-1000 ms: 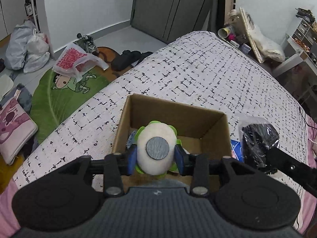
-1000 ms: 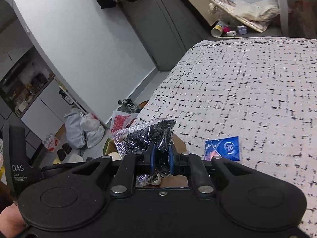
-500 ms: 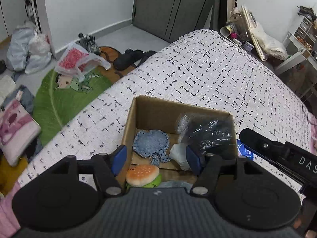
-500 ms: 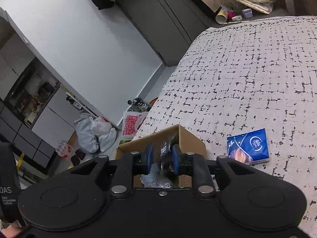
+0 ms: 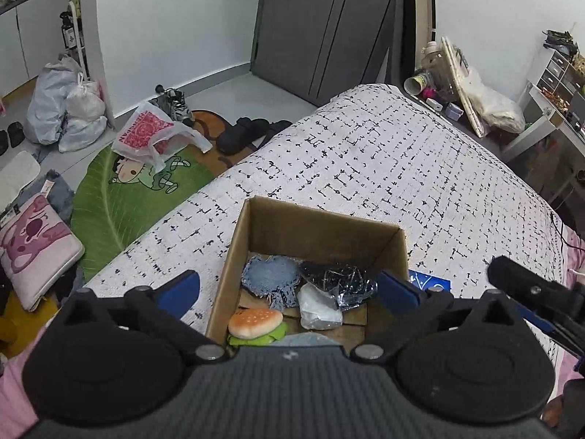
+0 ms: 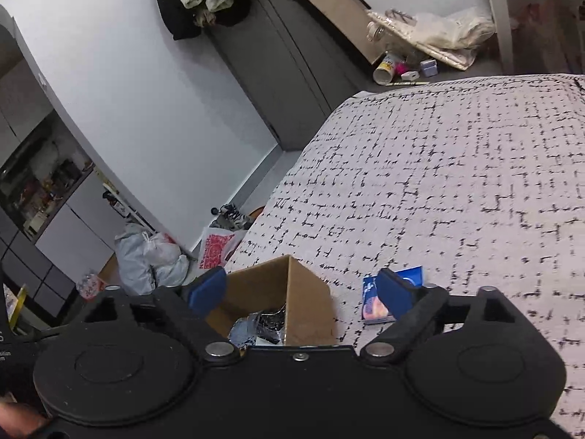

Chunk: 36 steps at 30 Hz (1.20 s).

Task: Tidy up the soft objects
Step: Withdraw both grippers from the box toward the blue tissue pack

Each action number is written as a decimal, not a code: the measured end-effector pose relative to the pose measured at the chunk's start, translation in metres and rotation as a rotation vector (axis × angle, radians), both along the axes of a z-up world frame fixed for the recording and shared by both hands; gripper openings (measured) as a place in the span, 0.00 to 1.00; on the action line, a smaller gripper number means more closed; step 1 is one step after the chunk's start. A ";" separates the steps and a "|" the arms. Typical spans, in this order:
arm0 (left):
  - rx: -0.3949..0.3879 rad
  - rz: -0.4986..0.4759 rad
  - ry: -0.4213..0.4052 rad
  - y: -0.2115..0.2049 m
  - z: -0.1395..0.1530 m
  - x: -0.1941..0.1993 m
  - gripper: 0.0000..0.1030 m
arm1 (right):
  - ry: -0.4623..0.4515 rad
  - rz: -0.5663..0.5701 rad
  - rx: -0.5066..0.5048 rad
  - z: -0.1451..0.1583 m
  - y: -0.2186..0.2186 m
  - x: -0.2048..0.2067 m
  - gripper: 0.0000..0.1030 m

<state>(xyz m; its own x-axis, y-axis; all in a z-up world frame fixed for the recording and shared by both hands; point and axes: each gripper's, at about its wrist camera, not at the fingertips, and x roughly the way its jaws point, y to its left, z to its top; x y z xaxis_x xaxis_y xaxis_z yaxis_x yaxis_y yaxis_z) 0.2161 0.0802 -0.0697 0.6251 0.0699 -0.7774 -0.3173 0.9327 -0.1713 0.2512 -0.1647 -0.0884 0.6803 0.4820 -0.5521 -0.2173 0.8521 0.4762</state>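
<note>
While both sets of jaws are spread wide with nothing held between them, the left gripper (image 5: pixel 289 287) is seen poised above the box (image 5: pixel 318 219), its blue pads (image 5: pixel 179 287) straddling the opening. Inside the box, at 6 o'clock from the gripper's midpoint, a burger plush (image 5: pixel 256 323) is lodged against the near wall; a denim patch (image 5: pixel 270 280) lies at the box's centre, a crinkled black foil bag (image 5: pixel 336 280) sits just beside it at 3 o'clock, and a white bundle (image 5: pixel 320 309) is tucked under the bag's near edge, touching it. Outside the box at 3 o'clock, a blue packet (image 5: pixel 427 281) is partly shown on the bedspread (image 5: pixel 402 168), and further in that direction the dark body of the right gripper is visible. In the right wrist view, the right gripper (image 6: pixel 301 289) is likewise released, its pads (image 6: pixel 208 289) held near the box's (image 6: pixel 307 303) far corner, with the foil bag (image 6: pixel 267 320) glimpsed inside and the packet (image 6: pixel 369 292) lying flat on the bedspread (image 6: pixel 457 168) at 3 o'clock, partly covered by the right pad. Beyond the bed at 10 o'clock, a green rug (image 5: pixel 120 197) and a printed plastic bag (image 5: pixel 153 135) lie on the floor.
</note>
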 end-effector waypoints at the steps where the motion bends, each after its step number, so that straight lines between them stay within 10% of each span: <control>1: -0.019 -0.003 -0.010 0.000 0.002 -0.002 1.00 | 0.000 -0.003 -0.001 0.002 -0.003 -0.001 0.92; 36: 0.091 -0.037 -0.075 -0.084 0.053 -0.065 1.00 | 0.000 0.058 -0.061 0.027 -0.090 -0.060 1.00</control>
<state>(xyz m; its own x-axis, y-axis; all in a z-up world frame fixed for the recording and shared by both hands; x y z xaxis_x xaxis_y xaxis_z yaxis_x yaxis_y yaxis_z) 0.1513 -0.0035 -0.0172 0.6844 0.1143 -0.7201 -0.2724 0.9562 -0.1071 0.1911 -0.2548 -0.0619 0.6521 0.4865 -0.5815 -0.2672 0.8653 0.4242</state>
